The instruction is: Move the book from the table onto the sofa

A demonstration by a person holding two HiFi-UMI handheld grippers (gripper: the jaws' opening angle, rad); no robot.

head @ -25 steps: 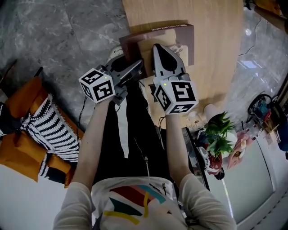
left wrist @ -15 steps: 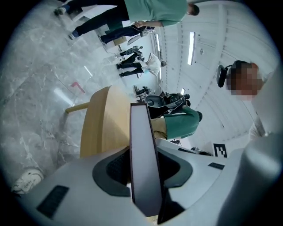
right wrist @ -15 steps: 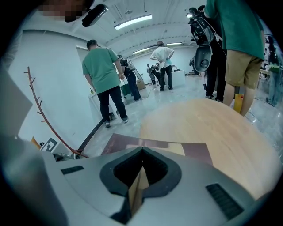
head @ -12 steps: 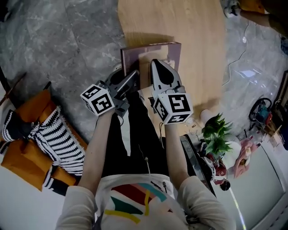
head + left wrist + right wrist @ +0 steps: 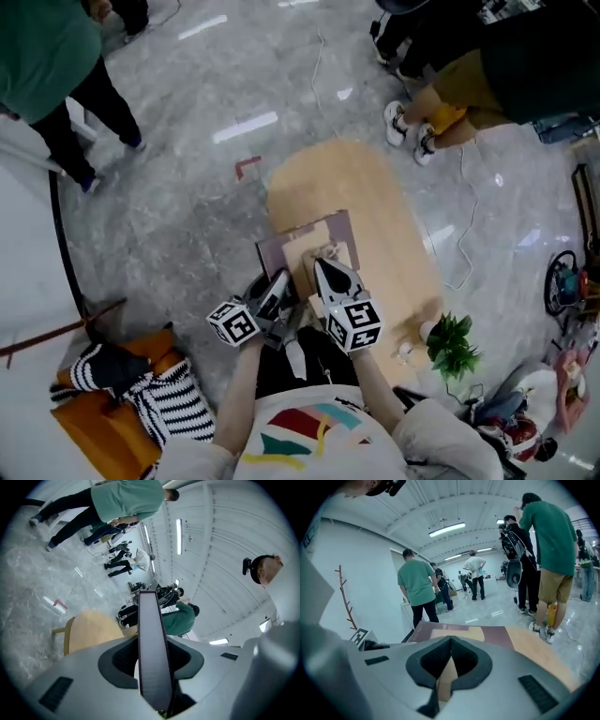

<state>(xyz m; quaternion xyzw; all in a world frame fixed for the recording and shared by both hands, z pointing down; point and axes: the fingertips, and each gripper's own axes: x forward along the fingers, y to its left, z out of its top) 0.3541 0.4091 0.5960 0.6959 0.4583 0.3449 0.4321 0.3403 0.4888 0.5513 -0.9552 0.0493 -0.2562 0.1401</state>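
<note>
A dark maroon book (image 5: 305, 246) with a tan panel on its cover hangs flat above the oval wooden table (image 5: 375, 197). My left gripper (image 5: 280, 288) grips its near left edge; in the left gripper view the book's edge (image 5: 151, 644) runs straight between the jaws, which have just been closing on it. My right gripper (image 5: 325, 270) is shut on the near edge too, and the cover (image 5: 487, 637) spreads out beyond its jaws. The orange sofa (image 5: 94, 427), with a striped cushion (image 5: 173, 408), lies at the lower left.
A small potted plant (image 5: 453, 345) stands right of me. People stand around: one in green (image 5: 47, 56) at upper left, another (image 5: 450, 66) at upper right. A cable (image 5: 464, 234) trails on the marble floor. A thin brown stick (image 5: 56, 328) lies left.
Both grippers have risen with the book between them, lifting it off the table. The table and floor now look much farther below, and people have come into view.
</note>
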